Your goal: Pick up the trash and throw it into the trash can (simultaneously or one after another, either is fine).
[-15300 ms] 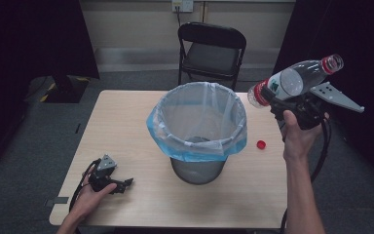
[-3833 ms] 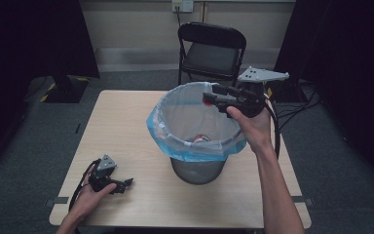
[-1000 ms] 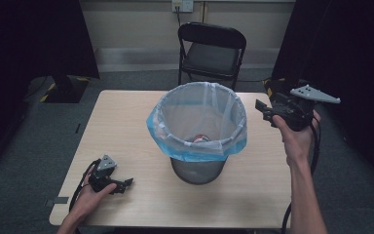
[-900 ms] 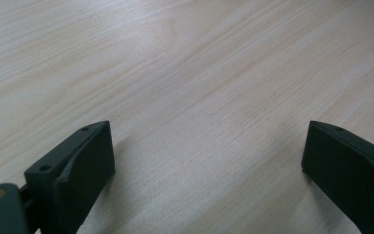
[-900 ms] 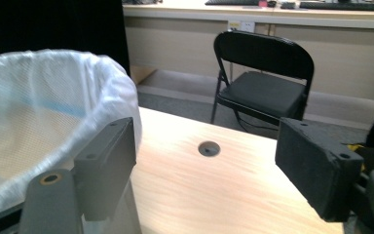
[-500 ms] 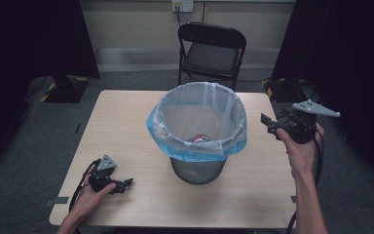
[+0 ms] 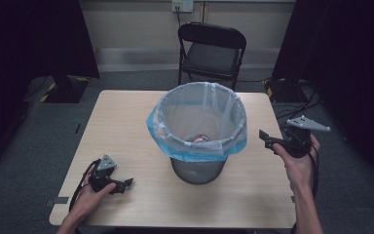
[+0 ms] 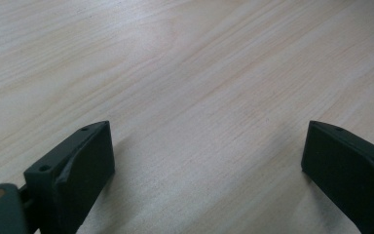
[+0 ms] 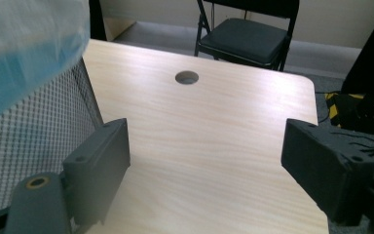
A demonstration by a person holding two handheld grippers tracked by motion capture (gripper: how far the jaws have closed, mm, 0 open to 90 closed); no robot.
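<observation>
**Right gripper view: empty fingers beside a filled bin**

Right gripper view shows the right gripper (image 9: 204,161) with its fingers (image 9: 97,156) spread wide and holding nothing, hovering above the table (image 9: 214,112) just beside the mesh wastebasket (image 9: 34,136) — likely clear of it by choice. The left gripper (image 8: 207,161), equally wide and empty, rests low over bare wood near the front left corner, apparently parked. A bottle (image 7: 202,139) lies inside the blue-lined bin, mid-table.
</observation>
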